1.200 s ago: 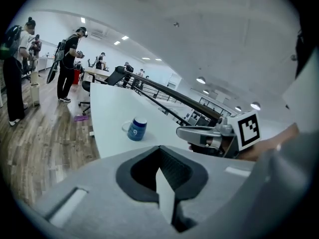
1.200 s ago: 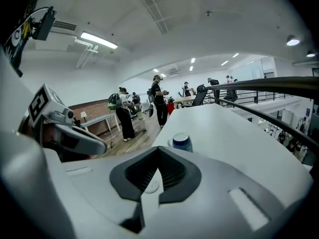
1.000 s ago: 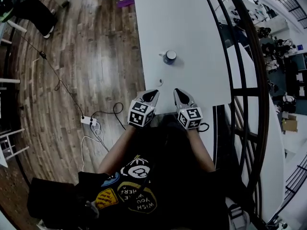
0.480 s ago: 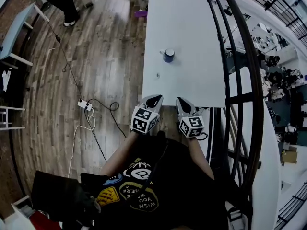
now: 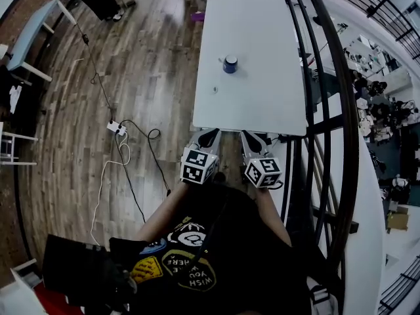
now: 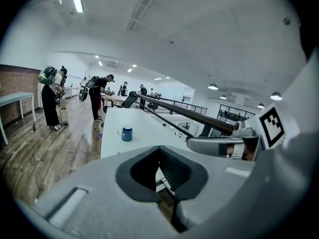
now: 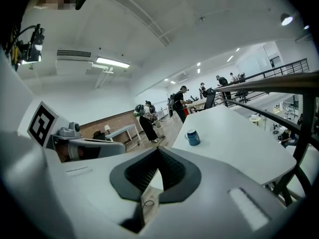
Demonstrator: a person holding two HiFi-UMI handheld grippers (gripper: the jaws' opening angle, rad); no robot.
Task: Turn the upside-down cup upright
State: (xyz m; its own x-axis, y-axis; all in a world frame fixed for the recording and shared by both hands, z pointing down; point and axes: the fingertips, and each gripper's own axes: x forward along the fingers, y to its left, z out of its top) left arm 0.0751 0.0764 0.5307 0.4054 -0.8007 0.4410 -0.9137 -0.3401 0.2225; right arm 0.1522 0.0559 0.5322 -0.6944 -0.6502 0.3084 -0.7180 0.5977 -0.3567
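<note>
The left gripper (image 5: pixel 209 136) and right gripper (image 5: pixel 248 138) hang side by side just short of the near edge of the table (image 5: pixel 269 97), jaws pressed together (nothing between them). Farther along, near the left edge, stands the blue cup (image 5: pixel 230 64), seemingly base-up.

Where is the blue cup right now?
In the head view the blue cup stands on the white table, nearer its left edge and about halfway along it.
</note>
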